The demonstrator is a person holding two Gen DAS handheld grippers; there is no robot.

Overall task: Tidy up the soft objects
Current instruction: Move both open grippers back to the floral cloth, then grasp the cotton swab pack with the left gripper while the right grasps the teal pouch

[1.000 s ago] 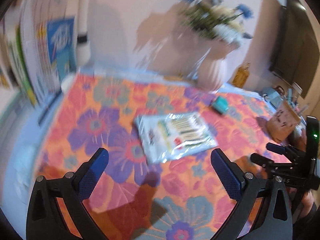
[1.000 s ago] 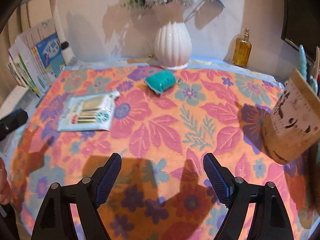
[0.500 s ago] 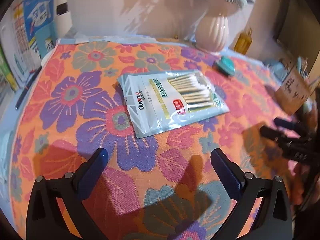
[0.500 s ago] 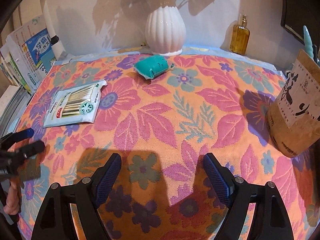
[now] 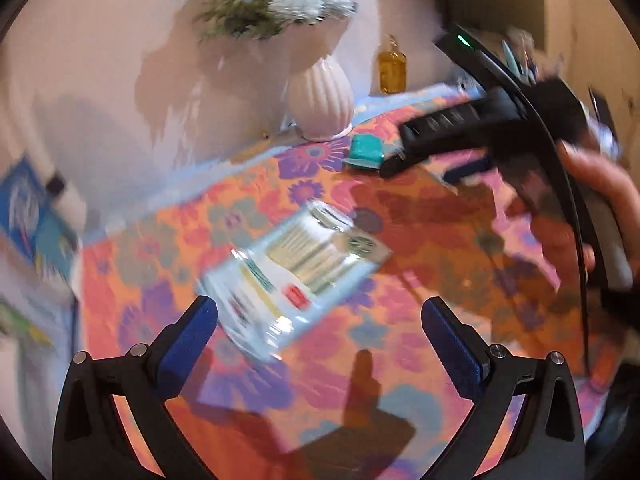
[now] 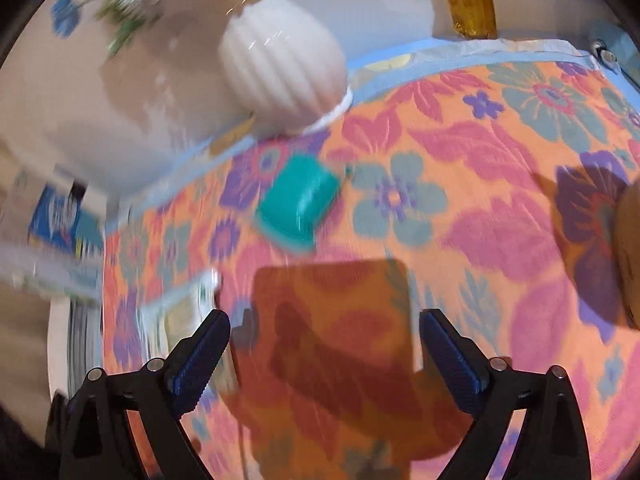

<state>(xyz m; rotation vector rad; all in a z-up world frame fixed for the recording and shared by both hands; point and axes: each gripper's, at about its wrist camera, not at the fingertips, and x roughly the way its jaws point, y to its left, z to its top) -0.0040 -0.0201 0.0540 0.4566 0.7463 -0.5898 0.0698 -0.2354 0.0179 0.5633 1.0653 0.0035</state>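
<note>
While both hand-held grippers [image 5: 318, 338] [image 6: 324, 350] gape empty, crinkly swab packet [image 5: 298, 276], ribbed teal pouch [image 6: 298, 206] lie apart.

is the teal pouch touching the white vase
No, the teal pouch lies on the floral cloth, apart from the white vase.

Table covered by an orange floral cloth [image 6: 500, 208] with a pale blue border [image 6: 460, 50] at its far edge. Plain pale wall [image 5: 120, 60] stood behind. White ribbed vase [image 6: 280, 76] with flowers and an amber bottle [image 6: 468, 4] sat along that far edge. Hard shadows fell on cloth.
</note>
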